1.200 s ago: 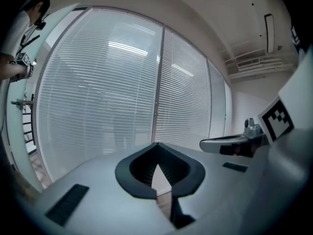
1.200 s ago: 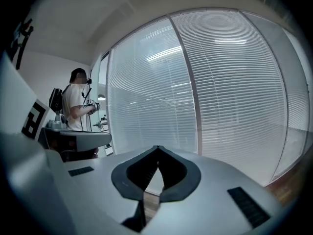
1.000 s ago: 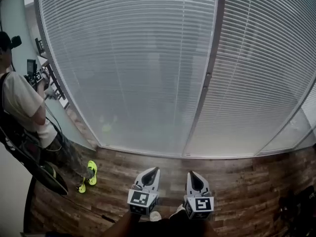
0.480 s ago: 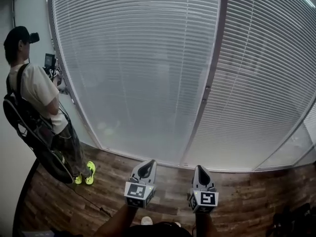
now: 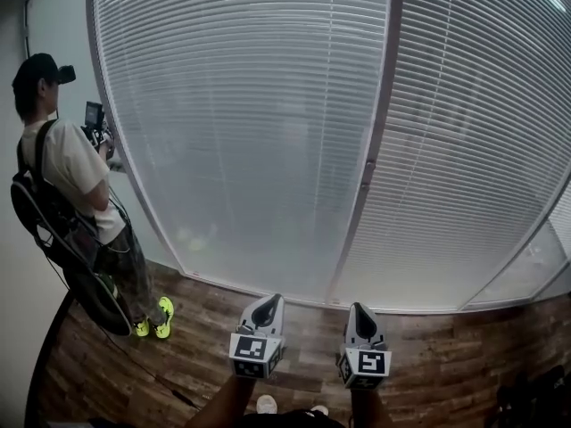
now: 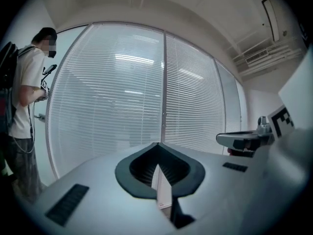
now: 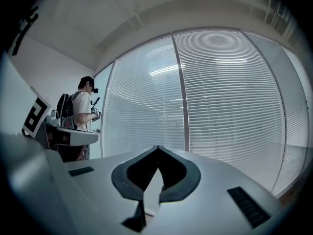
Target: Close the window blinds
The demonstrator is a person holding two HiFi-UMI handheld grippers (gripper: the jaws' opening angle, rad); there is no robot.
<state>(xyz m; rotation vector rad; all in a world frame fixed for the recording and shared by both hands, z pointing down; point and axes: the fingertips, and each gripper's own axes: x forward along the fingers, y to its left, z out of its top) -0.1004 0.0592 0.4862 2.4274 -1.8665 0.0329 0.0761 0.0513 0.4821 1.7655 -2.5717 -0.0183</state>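
Observation:
White slatted window blinds [image 5: 250, 132] hang full length over the tall panes, and a grey mullion [image 5: 373, 163] separates the left pane from the blinds on the right pane [image 5: 473, 168]. Both grippers are held low above the wooden floor, well short of the window. My left gripper [image 5: 275, 299] is shut with nothing in it, its tips meeting in the left gripper view [image 6: 157, 144]. My right gripper [image 5: 358, 307] is likewise shut and empty, its tips closed in the right gripper view [image 7: 157, 147]. Both point at the blinds [image 6: 107, 97] [image 7: 220, 97].
A person [image 5: 67, 185] with a backpack stands at the left by the window frame, holding a camera rig, and also shows in both gripper views [image 6: 24, 102] [image 7: 84, 114]. Brown wood-plank floor [image 5: 196, 346] runs up to the window's base. A dark object [image 5: 535, 390] lies at the bottom right.
The head view has swung left and up, so the person at the left now shows in full. Both grippers stay shut and low, side by side.

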